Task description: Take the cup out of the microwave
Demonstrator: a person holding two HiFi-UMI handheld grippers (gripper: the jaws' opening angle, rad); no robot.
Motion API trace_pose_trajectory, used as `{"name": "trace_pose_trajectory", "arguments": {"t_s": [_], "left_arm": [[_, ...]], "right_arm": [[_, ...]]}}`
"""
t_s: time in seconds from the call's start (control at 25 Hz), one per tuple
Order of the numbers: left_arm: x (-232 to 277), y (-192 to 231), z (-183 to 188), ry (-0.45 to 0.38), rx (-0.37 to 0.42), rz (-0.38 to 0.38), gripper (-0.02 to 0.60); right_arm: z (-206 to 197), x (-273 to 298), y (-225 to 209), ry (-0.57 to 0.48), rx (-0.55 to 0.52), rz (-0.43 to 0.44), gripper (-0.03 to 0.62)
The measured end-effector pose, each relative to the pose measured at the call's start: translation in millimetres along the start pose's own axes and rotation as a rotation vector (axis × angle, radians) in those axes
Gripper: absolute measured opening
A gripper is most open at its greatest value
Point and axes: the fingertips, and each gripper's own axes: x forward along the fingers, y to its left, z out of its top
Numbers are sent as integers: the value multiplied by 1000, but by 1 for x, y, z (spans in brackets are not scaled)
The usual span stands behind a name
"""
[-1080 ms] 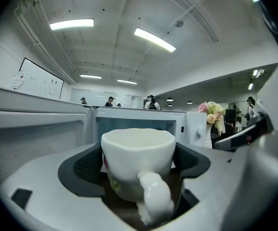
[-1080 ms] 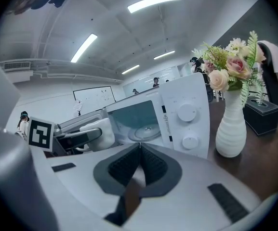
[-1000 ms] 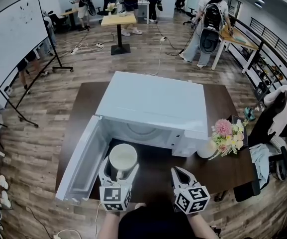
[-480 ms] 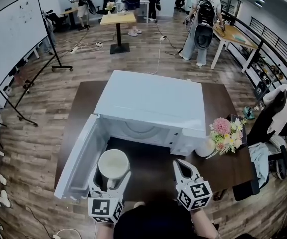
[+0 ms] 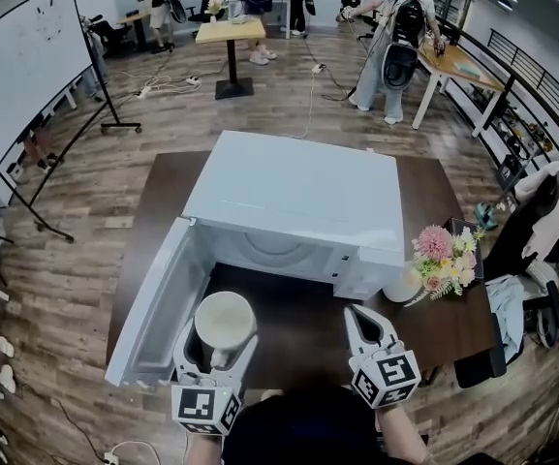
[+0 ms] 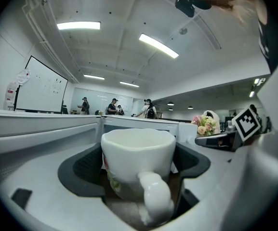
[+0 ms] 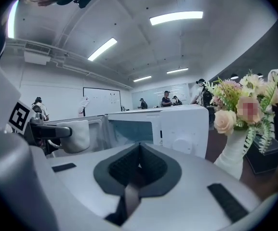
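Observation:
The white cup (image 5: 223,320) with a handle is held between the jaws of my left gripper (image 5: 218,342), which is shut on it. The cup is outside the white microwave (image 5: 298,197), just before its opening and beside the swung-open door (image 5: 158,308). In the left gripper view the cup (image 6: 138,160) fills the space between the jaws, handle toward the camera. My right gripper (image 5: 361,320) hovers over the dark table to the right, shut with nothing in it. From the right gripper view the cup (image 7: 76,134) shows at the left, clamped by the other gripper.
A white vase of pink flowers (image 5: 436,260) stands at the microwave's front right corner on the brown table (image 5: 298,327). A chair with clothing (image 5: 541,226) is at the right. People and tables stand far back in the room.
The left gripper has drawn the cup a little back toward me and leftward, away from the microwave opening. The right gripper drifted slightly right.

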Motion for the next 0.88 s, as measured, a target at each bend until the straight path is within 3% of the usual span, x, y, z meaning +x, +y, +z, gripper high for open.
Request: {"name": "trace_pose_trajectory", "arguments": {"t_s": [0.88], "left_arm": [[21,-1,-10,24,-25,-5,451]], "right_arm": [[-6,9,-6,27,50,1,-6]]}}
